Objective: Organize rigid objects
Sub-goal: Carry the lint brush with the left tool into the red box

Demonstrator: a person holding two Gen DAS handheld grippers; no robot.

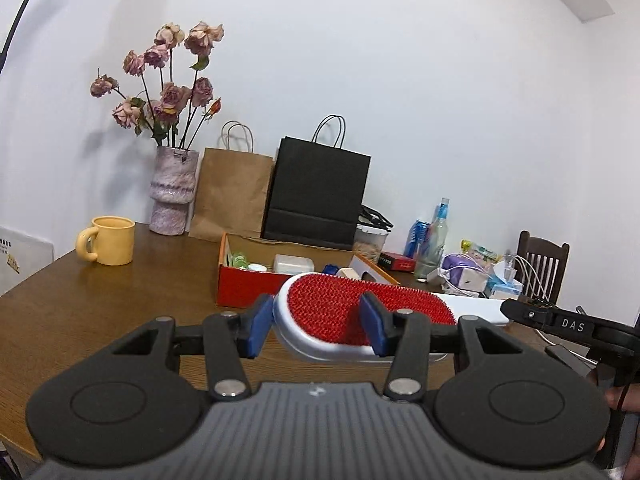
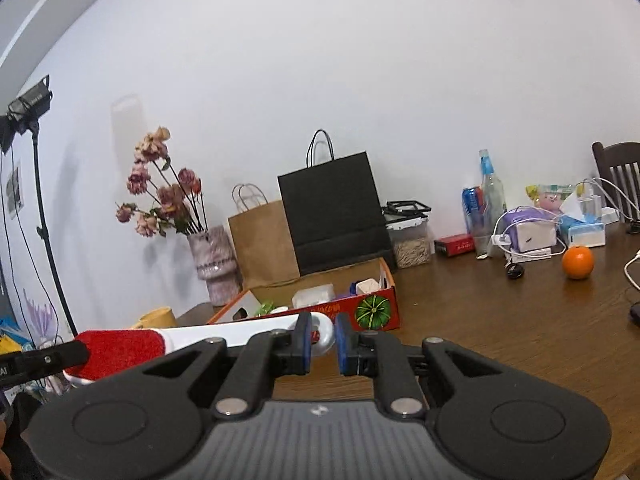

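Red-bristled and white-bodied, the lint brush (image 1: 360, 316) hangs above the wooden table (image 1: 120, 300) in front of the open red box (image 1: 248, 284), my left gripper (image 1: 316, 328) clamped on its head, my right gripper (image 2: 322, 340) pinching its handle end

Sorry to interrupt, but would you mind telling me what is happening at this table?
A person is tidying with two handheld grippers. Both grip one lint brush: the left gripper clamps its red head, the right gripper pinches the white handle's end. The brush is held in the air, just in front of the open red box of small items.
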